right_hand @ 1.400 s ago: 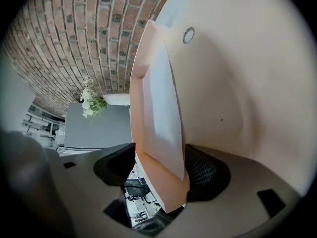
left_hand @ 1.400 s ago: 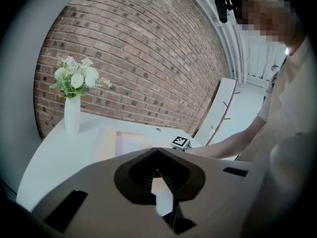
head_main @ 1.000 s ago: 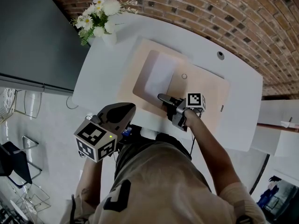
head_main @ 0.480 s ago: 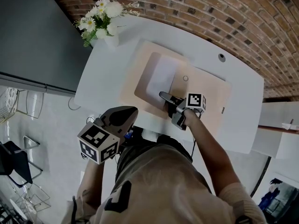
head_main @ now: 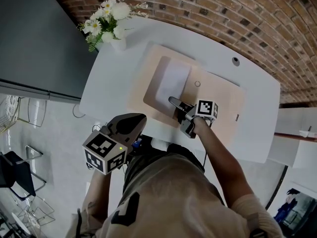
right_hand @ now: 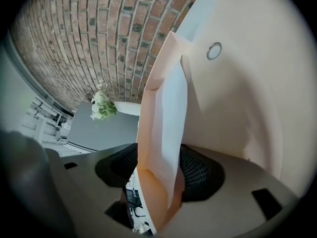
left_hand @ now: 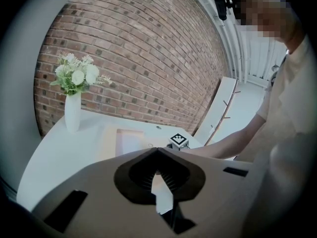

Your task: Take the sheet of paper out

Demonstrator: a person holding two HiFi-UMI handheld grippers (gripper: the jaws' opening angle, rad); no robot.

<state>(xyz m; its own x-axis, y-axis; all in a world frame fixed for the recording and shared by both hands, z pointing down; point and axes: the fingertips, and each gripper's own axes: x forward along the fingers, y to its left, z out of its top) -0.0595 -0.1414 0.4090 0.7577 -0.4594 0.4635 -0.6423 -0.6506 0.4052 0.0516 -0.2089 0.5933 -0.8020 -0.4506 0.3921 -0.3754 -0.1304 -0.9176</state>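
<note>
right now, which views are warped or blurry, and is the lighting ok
Head view: evenly lit and sharp, but the wide lens bows the brick wall and the white table. Left gripper view: dark vignette all round, wall curved too. Right gripper view: strongest fisheye, and the envelope goes soft at its near edge, close to the lens.

White counter [head_main: 106, 83] with rounded corners, its far edge along a brick wall [head_main: 223, 14]. A white vase [head_main: 118, 42] of white flowers [head_main: 106, 15] stands at the far left corner. A beige document folder [head_main: 218, 103] lies flat across the middle. A small round grommet [head_main: 236, 61] sits near the far right edge.
</note>
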